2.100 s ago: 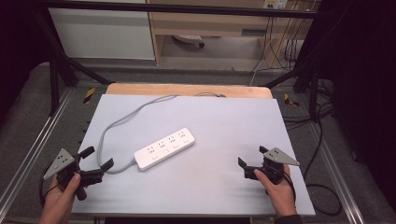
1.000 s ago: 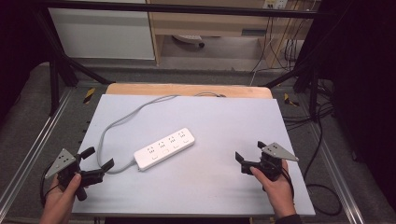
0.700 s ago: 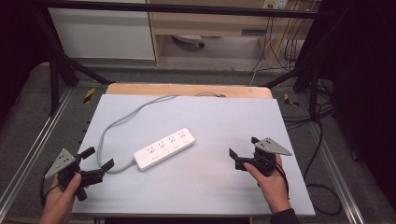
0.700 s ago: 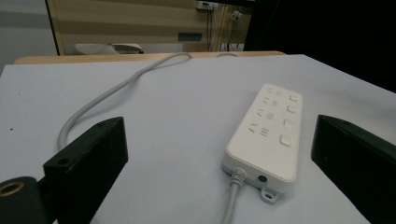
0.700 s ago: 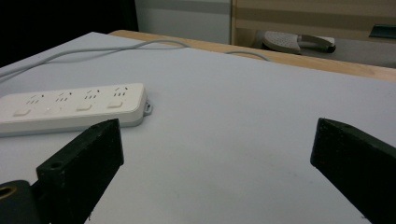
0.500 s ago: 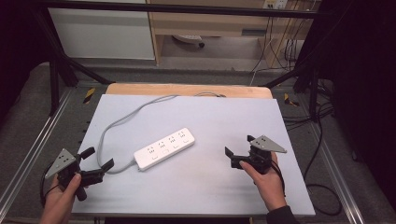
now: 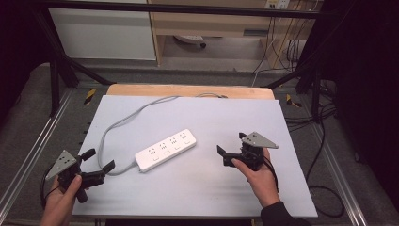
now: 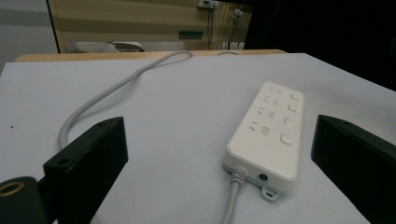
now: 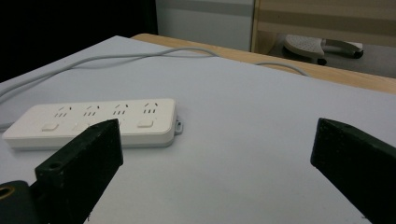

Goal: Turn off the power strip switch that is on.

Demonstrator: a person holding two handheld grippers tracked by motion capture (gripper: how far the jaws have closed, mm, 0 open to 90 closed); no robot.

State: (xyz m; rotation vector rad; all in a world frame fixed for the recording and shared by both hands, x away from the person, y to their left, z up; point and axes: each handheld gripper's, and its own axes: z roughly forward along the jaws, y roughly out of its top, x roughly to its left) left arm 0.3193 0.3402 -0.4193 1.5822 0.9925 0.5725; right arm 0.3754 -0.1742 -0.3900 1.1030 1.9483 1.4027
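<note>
A white power strip [image 7: 165, 149] with several sockets and switches lies at the middle of the pale grey table top [image 7: 202, 117]. Its grey cable [image 7: 127, 120] loops left and back toward the far edge. My left gripper [image 7: 99, 160] rests open at the front left, its jaws wide apart and pointing at the strip's cable end [image 8: 243, 173]. My right gripper [image 7: 230, 149] is open to the right of the strip, jaws empty. In the right gripper view the strip [image 9: 93, 123] lies ahead of the left jaw.
A wooden strip [image 7: 188, 90] runs along the table's far edge. Metal rails [image 7: 336, 165] flank the table. Behind it stand a white cabinet [image 7: 101, 28] and a wooden shelf [image 7: 211, 21], with loose cables on the floor [image 7: 287, 52] at the right.
My right gripper has moved left and a little forward, closer to the power strip. The left gripper and the strip have stayed put.
</note>
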